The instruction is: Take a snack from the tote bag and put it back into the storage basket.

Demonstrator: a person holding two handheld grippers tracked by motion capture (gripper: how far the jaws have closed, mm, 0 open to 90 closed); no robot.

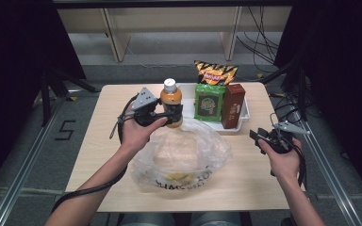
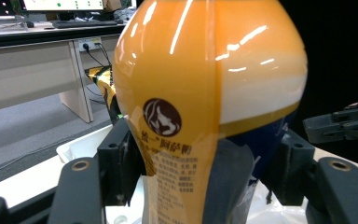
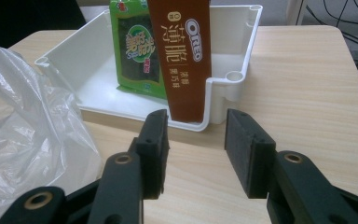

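I am reading "OREO" on the brown box (image 3: 184,56) standing in the white tray (image 3: 242,51) at the table's far edge; a "5" is showing on the floor (image 1: 65,130).

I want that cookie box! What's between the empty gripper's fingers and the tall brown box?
Just bare wooden table and the white plastic tray's low wall, seen in the right gripper view, before the tall brown cardboard box.

High view overhead, facing forward-down; gripper views close, level; all share white tray (image 1: 243,115).
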